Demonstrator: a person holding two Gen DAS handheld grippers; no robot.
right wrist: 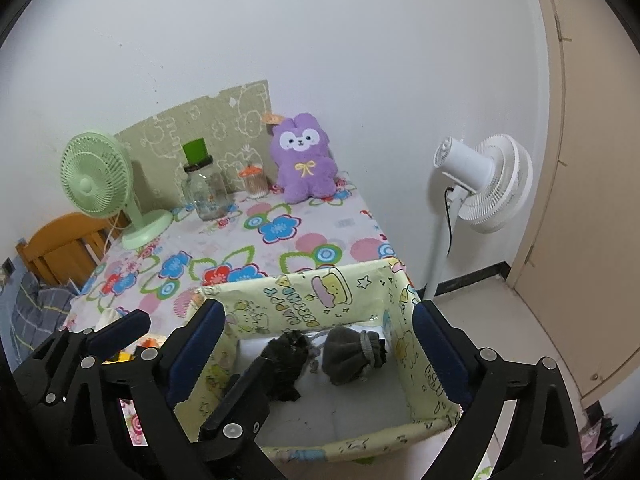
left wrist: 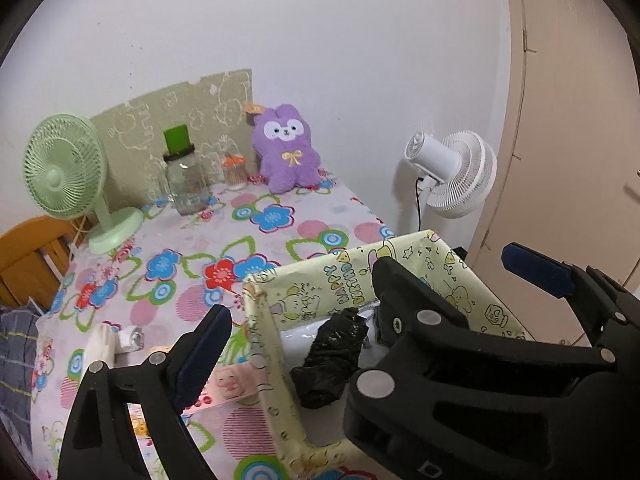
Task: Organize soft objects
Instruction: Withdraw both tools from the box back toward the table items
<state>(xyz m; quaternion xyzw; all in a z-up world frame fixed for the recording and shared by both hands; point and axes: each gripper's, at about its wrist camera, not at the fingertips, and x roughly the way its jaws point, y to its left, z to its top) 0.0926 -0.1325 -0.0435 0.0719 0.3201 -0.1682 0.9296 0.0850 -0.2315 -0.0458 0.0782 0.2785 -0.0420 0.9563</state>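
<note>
Yellow-papered box (right wrist: 320, 292) at the table's (right wrist: 280, 248) 5 o'clock corner corrals a black bundle (right wrist: 286, 364) and grey pouch (right wrist: 352, 356); both grippers, left (left wrist: 300, 292) and right (right wrist: 320, 328), hover over it spread empty.

Even soft indoor light, sharp w/ no blur, faint shadows, heavy fisheye warp + dark corners.

Showing pale yellow with cartoon prints on the box (right wrist: 304, 304); wearing bright blue, red and pink flowers across the desk cloth (left wrist: 280, 216); glowing purple on the plush (left wrist: 286, 148), mint on the fan (left wrist: 64, 172).
</note>
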